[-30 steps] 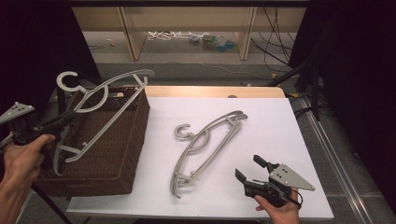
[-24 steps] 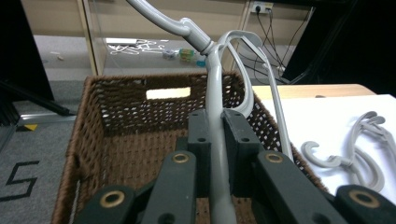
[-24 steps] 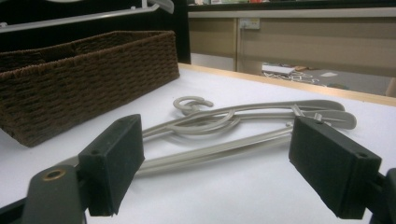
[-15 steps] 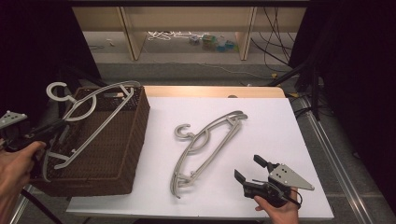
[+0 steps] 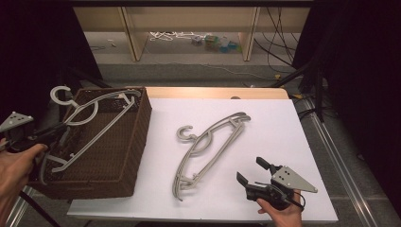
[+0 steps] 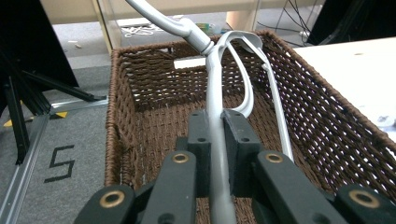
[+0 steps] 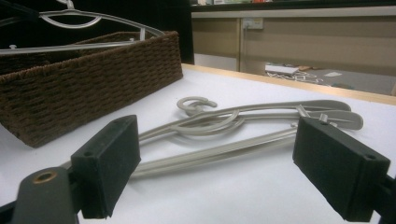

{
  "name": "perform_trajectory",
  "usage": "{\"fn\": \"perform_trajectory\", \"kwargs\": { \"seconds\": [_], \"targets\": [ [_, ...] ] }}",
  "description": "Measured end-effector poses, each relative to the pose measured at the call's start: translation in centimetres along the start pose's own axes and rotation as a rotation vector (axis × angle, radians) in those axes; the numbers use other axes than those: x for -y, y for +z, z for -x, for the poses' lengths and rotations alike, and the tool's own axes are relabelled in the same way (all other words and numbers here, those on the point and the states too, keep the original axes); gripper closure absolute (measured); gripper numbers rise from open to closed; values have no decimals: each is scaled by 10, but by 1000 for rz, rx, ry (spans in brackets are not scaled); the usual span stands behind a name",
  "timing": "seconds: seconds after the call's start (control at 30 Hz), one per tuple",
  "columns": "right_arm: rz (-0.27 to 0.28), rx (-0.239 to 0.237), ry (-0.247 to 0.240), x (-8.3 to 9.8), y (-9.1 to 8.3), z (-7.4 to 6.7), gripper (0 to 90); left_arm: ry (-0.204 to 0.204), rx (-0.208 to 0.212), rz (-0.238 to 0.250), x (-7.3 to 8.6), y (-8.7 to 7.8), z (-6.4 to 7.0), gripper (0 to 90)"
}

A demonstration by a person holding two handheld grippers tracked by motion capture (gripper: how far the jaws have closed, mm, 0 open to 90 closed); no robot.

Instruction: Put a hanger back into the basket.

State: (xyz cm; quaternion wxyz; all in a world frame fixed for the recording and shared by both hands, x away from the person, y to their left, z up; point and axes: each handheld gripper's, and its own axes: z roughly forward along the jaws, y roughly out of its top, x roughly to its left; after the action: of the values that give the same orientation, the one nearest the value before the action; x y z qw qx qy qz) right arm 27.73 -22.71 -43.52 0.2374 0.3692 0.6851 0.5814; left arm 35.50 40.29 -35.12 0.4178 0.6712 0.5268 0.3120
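Left gripper view: gripper [image 6: 218, 140] clamps hanger [image 6: 212, 74] above basket [image 6: 140, 93].

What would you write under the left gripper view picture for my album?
The left gripper, jaws shut on a grey hanger, holds it over a brown wicker basket.

The left hand [image 5: 14, 168] comes in from the lower left and carries the left gripper [image 6: 215, 140]. Its two black pads are pressed together on a thin grey bar, which runs straight up between them. The right hand [image 5: 279, 215] rests low near the front edge and holds the right gripper [image 5: 255, 171]. Its jaws stand wide apart, with nothing between the pads.
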Motion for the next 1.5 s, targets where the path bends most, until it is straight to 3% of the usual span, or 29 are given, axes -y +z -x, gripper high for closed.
{"fn": "perform_trajectory", "kwargs": {
  "seconds": [0.13,0.37,0.43,0.5,0.57,0.6,0.63,0.7,0.73,0.77,0.8,0.83,1.0,1.2,1.3,1.33,1.5],
  "targets": [
    [-8,5,-12,0,0,1,158,56,4,-38,-3,5,2,819],
    [-6,7,-9,0,0,1,158,119,4,-72,-3,19,3,819],
    [-6,8,-8,0,0,1,158,166,9,-84,-1,23,4,819],
    [-10,3,-3,0,0,0,158,165,10,-97,1,28,5,819],
    [-12,11,-6,0,0,0,159,189,6,-121,3,35,4,819],
    [-10,7,-3,0,0,0,159,216,-6,-161,4,36,3,819],
    [-13,5,-4,0,0,0,159,197,-9,-149,6,41,5,818],
    [-15,12,-8,0,0,0,159,205,-3,-150,7,46,1,819],
    [-24,10,-2,0,0,0,159,234,-8,-171,7,47,-2,818],
    [-14,7,1,0,0,0,159,227,-15,-177,9,50,-3,817],
    [-14,8,0,0,0,0,159,271,-24,-220,9,50,-5,817],
    [-16,16,-5,0,0,0,159,289,-33,-245,10,51,-5,816],
    [-20,15,-1,0,0,0,160,267,-43,-282,18,56,-9,815],
    [-3,-1,4,0,2,0,161,248,-57,-382,34,66,-9,815],
    [-21,9,3,0,0,0,161,210,-58,-386,40,68,-11,815],
    [3,-1,7,0,2,0,161,203,-55,-392,41,68,-12,814],
    [-11,5,2,0,1,0,161,199,-69,-417,46,71,-12,813]
  ]
}}
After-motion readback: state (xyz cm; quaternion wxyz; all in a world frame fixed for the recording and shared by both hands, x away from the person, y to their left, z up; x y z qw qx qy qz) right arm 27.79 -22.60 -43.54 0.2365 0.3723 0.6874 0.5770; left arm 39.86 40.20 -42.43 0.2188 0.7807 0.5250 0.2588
